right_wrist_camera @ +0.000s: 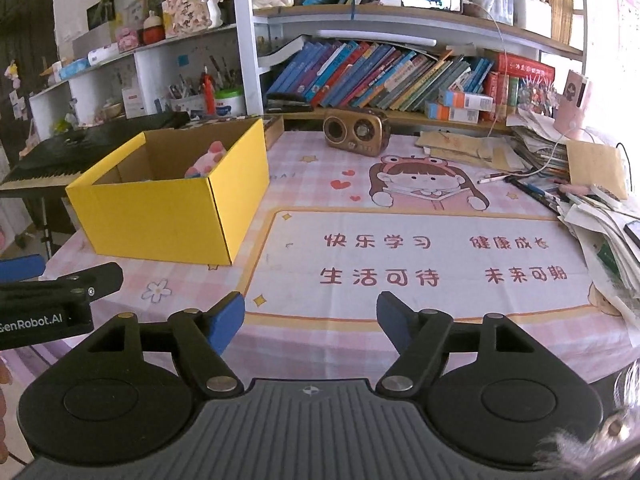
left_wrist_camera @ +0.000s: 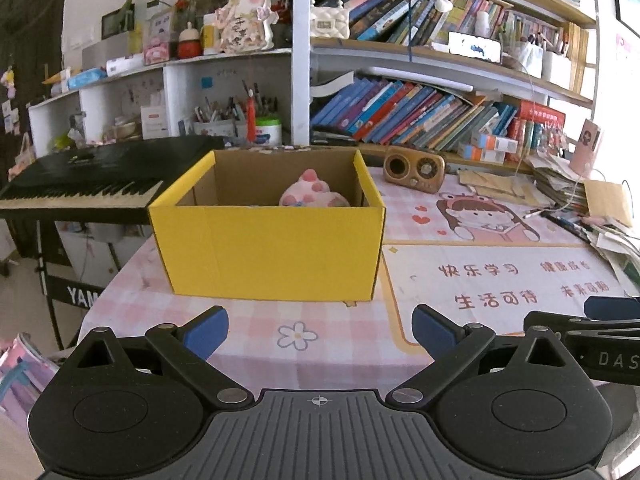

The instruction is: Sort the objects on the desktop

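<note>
**One Plush Toy Sat in Yellow Box as Two Grippers Waited Empty**

A single yellow cardboard box (left_wrist_camera: 266, 248) stood open at the centre of the left wrist frame, on the pink checked desk mat (left_wrist_camera: 328, 344). Inside it, toward the back wall, lay one pink plush toy (left_wrist_camera: 314, 194); whatever else the box held was hidden by its front wall. The left gripper (left_wrist_camera: 320, 332) sat at the bottom centre of that frame, just short of the box, its two blue-padded fingers spread apart and holding nothing. In the right wrist frame the box appeared at middle left, and the right gripper (right_wrist_camera: 310, 316) sat at the bottom centre over the mat's printed panel, fingers likewise apart and empty. One brown retro radio (right_wrist_camera: 356, 132) stood at upper centre below the bookshelf (right_wrist_camera: 400, 76).
</note>
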A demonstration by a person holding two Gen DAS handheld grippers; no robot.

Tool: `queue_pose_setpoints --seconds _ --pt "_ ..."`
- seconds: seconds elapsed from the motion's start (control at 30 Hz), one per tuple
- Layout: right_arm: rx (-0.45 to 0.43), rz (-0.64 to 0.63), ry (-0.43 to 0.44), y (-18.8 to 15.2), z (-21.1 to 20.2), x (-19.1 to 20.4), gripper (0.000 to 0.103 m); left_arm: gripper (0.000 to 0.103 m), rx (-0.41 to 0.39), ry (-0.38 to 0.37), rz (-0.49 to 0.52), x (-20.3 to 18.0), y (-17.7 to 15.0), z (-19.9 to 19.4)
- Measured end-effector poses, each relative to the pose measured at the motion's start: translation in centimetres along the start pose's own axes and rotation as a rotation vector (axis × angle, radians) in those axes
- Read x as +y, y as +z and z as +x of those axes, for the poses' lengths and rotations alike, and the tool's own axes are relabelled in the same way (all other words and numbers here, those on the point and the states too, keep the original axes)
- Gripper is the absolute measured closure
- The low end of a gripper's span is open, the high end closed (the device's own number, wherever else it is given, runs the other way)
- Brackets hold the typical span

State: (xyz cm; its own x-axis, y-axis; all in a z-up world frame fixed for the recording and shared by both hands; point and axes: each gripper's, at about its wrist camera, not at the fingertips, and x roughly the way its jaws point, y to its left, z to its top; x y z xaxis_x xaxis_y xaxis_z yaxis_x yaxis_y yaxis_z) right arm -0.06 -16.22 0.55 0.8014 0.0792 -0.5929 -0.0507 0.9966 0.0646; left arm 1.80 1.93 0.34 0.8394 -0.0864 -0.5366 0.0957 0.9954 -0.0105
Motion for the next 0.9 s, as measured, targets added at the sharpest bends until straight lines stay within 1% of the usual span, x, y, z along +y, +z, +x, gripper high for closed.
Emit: queue_pose_setpoints --seconds 0.4,0.6,0.9 --pt "0.033 0.005 0.016 -0.6 -0.1 -0.3 0.015 0.002 0.022 -0.007 0.033 -1.0 -0.3 -0.3" --pt "0.046 0.012 0.014 -0.7 0.0 -0.5 0.014 0.0 0.036 0.002 0.046 -1.3 -0.4 -0.3" --pt "0.063 0.017 0.009 -0.8 0.2 -0.8 0.013 0.0 0.05 0.0 0.053 -1.5 -0.3 -0.1"
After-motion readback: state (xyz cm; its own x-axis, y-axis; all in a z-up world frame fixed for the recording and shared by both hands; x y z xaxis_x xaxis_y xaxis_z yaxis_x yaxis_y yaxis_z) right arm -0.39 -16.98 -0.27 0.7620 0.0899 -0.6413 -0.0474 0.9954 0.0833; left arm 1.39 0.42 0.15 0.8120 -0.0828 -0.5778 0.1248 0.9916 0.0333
